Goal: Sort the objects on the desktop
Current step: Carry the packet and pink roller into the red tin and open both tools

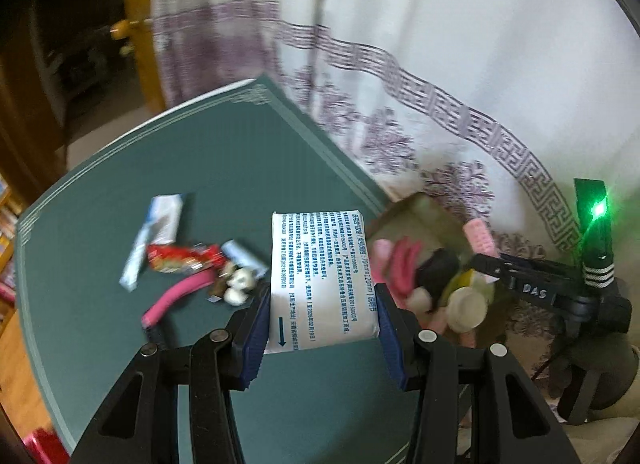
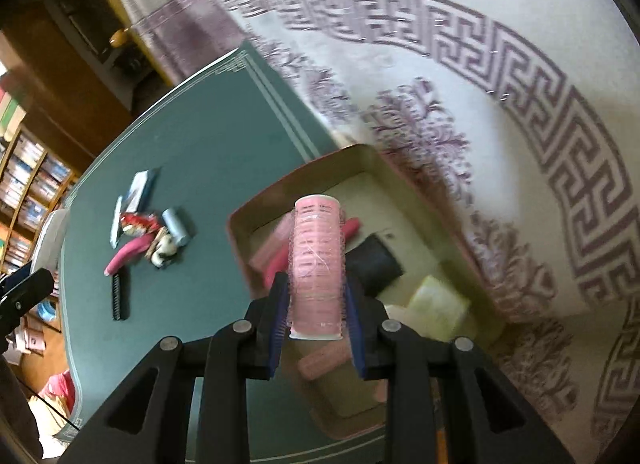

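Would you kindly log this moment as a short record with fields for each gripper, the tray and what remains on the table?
left gripper: shut on white printed packet
right gripper: shut on pink hair roller, above the tray
tray: holds pink rollers, a black item, a pale block
green table: loose pile with red wrapper, blue tube

We see green table top (image 2: 208,151), pale line border. On it: clutter pile of white-blue packets (image 2: 134,193), red snack wrapper (image 2: 138,221), blue roll (image 2: 178,225), pink curved stick (image 2: 128,254), black comb (image 2: 120,294); shallow cardboard tray (image 2: 280,187) at its edge beside patterned bedspread (image 2: 480,103).
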Demonstrator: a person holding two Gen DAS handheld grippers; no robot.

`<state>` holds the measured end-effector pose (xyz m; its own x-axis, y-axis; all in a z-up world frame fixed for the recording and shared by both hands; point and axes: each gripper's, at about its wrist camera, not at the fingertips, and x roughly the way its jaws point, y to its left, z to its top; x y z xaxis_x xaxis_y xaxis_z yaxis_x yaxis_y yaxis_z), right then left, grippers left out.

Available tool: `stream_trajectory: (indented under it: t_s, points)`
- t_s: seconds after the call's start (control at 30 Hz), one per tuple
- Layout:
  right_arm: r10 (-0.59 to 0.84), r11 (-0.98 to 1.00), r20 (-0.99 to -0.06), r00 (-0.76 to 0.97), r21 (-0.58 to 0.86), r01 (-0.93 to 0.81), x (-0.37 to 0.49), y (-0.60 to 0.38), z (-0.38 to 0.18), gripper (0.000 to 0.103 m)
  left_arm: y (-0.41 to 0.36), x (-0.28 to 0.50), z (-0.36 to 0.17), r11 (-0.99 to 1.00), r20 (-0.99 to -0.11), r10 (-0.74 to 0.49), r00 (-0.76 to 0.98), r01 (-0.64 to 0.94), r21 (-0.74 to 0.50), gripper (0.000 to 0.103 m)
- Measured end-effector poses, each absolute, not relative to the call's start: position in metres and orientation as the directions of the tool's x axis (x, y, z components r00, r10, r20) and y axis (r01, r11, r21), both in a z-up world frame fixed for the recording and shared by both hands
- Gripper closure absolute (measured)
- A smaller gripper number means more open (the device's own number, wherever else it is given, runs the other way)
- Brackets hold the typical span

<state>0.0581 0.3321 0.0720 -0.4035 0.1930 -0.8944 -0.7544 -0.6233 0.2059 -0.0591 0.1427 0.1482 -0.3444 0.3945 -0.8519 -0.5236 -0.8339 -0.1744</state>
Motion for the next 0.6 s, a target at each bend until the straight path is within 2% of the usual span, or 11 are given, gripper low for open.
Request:
stream_trajectory:
  t_s: [0.27, 0.6]
  points:
    - [0.186, -0.626, -0.902, -0.39, 0.197, -0.754, 0.059, 0.366, 0.061, 0.073, 0.201, -0.073, 0.13, -0.789, -0.868, 0.42, -0.265, -0.579, -0.205, 0.053]
    - [0.19, -0.685, -0.902, -0.388, 0.161, -0.711, 0.045, 0.386, 0.059, 0.073, 0.24, -0.09, 0.117, -0.78, -0.872, 0.434, -0.227, -0.58, -0.237, 0.051]
